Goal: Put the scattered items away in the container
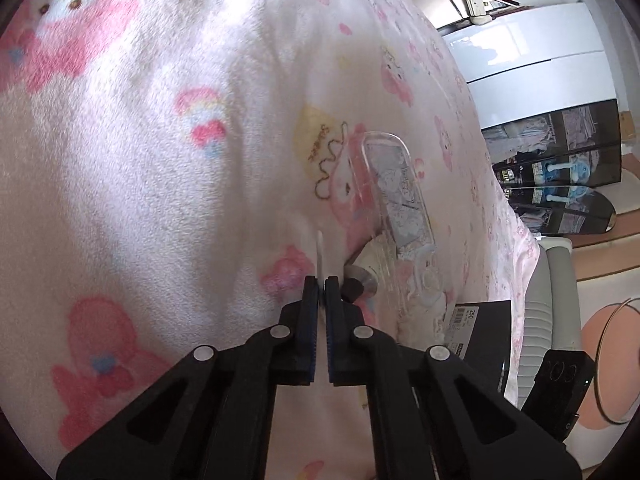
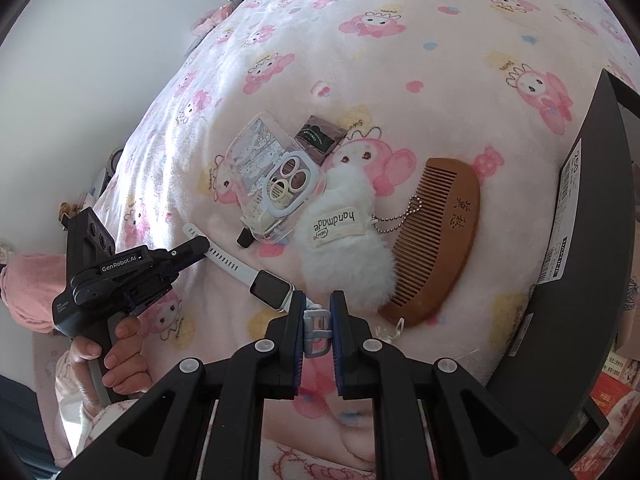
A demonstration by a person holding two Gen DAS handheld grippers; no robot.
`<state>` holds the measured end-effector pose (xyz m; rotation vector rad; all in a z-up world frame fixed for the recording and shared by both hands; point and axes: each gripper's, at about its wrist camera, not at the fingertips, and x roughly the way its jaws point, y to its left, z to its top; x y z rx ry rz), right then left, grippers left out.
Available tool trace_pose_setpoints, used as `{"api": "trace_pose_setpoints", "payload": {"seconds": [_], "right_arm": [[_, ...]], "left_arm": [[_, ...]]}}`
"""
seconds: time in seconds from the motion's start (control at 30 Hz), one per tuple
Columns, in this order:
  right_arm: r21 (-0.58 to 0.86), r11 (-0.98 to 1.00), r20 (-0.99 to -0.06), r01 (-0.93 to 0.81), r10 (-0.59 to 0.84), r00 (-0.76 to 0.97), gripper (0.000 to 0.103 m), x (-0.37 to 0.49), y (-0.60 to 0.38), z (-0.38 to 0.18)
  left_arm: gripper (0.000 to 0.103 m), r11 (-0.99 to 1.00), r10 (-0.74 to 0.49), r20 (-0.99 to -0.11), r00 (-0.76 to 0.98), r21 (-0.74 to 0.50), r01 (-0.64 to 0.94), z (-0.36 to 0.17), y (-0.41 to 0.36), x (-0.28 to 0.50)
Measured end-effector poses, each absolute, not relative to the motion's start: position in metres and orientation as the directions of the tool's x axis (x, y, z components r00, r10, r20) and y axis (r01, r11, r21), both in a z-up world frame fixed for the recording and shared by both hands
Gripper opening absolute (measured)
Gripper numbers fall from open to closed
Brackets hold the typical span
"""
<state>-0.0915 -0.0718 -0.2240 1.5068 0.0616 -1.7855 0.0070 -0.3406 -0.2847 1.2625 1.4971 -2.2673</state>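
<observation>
The white smartwatch (image 2: 269,285) is stretched over the pink blanket (image 2: 400,60), its holed strap end pinched by the left gripper (image 2: 199,247) and its buckle end clamped by the right gripper (image 2: 318,307); the dark container (image 2: 600,240) stands at far right.

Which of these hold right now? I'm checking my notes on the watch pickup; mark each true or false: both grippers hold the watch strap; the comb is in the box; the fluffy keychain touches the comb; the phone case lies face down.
1. Both the left gripper and the right gripper clamp the white watch strap: true.
2. The wooden comb is in the dark box: false, it lies on the blanket beside the box.
3. The fluffy keychain touches the comb: true.
4. The phone case lies face down: cannot tell.
</observation>
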Motion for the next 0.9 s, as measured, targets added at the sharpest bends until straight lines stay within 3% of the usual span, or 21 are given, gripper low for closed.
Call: {"api": "trace_pose_setpoints", "payload": {"seconds": [0.23,0.57,0.9], "right_arm": [[0.433,-0.699,-0.834,0.569,-0.551,-0.042,0.010,-0.084,-0.059,-0.204],[0.481,-0.713,-0.728,0.510,-0.649,-0.220,0.010,-0.069,0.028,-0.128],[0.434,-0.817,-0.725,0.380,-0.567,-0.392,0.010,-0.071,0.141,-0.107]], "left_arm": [[0.001,-0.623,0.261,-0.699,-0.666,-0.649,0.436,-0.227,-0.317,0.013],[0.001,-0.728,0.356,-0.546,-0.758,-0.671,0.140,-0.105,-0.233,-0.001],[0.001,-0.771,0.488,-0.586,-0.647,-0.636,-0.005,-0.099,-0.104,-0.056]]}}
